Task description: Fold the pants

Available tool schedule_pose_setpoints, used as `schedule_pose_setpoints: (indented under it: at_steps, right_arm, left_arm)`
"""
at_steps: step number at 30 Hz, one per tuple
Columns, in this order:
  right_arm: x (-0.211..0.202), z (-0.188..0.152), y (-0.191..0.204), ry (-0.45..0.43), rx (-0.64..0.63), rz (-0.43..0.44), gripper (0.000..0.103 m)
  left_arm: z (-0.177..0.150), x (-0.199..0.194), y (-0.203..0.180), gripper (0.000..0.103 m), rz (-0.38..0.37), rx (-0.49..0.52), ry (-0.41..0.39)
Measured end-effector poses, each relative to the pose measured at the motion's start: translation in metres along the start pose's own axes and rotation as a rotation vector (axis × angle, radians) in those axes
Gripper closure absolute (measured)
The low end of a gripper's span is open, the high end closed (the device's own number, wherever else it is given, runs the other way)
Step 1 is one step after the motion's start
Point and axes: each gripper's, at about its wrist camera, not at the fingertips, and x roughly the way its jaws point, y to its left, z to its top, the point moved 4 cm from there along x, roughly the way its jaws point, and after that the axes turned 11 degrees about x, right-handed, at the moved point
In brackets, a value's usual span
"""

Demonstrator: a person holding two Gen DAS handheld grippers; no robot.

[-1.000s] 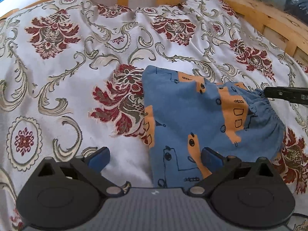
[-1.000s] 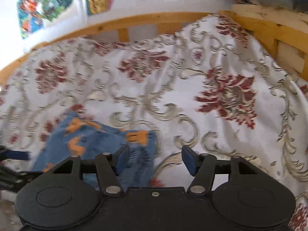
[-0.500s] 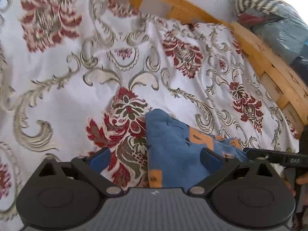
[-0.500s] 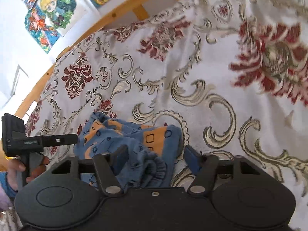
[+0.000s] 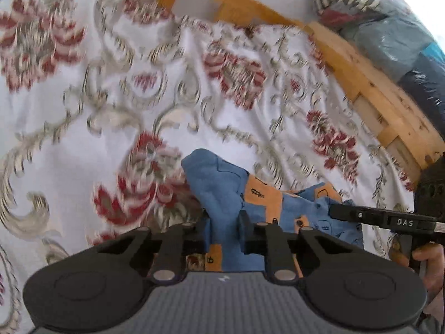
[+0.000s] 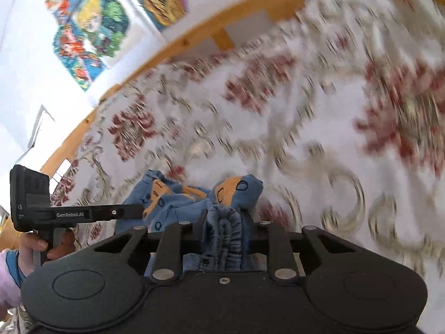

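Pants (image 5: 222,192), blue with orange patches and small dark line drawings, lie bunched on a white bedspread (image 5: 83,139) patterned with red flowers and grey-green scrolls. Left gripper (image 5: 224,232): jaws drawn in close on a fold of the blue cloth, which rises between the two fingers and stands up in a soft peak just beyond them. Right gripper (image 6: 222,229): jaws likewise closed tight on the garment, here on the gathered, ruffled elastic waistband (image 6: 222,231), which is pinched into vertical pleats between the fingers. The cloth between the two holds hangs in loose, crumpled folds, with part of it resting on the bedspread.

In the left wrist view the right gripper enters from the right edge as a black bar with a hand (image 5: 427,256) on its grip below. In the right wrist view the left gripper appears at the left as a black bar reaching to the pants, again with a hand (image 6: 33,247) on its handle.

A curved wooden bed frame (image 5: 361,83) borders the bedspread. Beyond it lie bundles in striped cloth and grey-blue plastic (image 5: 389,27); colourful pictures (image 6: 91,25) hang on the white wall. Much of the bedspread is motion-blurred.
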Motion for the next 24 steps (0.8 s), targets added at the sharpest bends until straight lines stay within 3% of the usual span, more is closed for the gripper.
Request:
schedule_pose_setpoints:
  at_steps: [5,12,24]
  right_arm:
    - [0.004,0.049,0.023,-0.057,-0.069,0.018,0.079]
    - [0.052,0.105,0.026,-0.063,-0.111,-0.02,0.079]
    - [0.125,0.131,0.004,-0.027,-0.141,-0.11,0.079]
  left_arm:
    - [0.041,-0.013,0.002,0.084,0.037,0.005,-0.073]
    - [0.095,0.002,0.015,0.083,0.141,0.052,-0.11]
    - [0.117,0.058,0.056,0.082,0.189,0.004,-0.08]
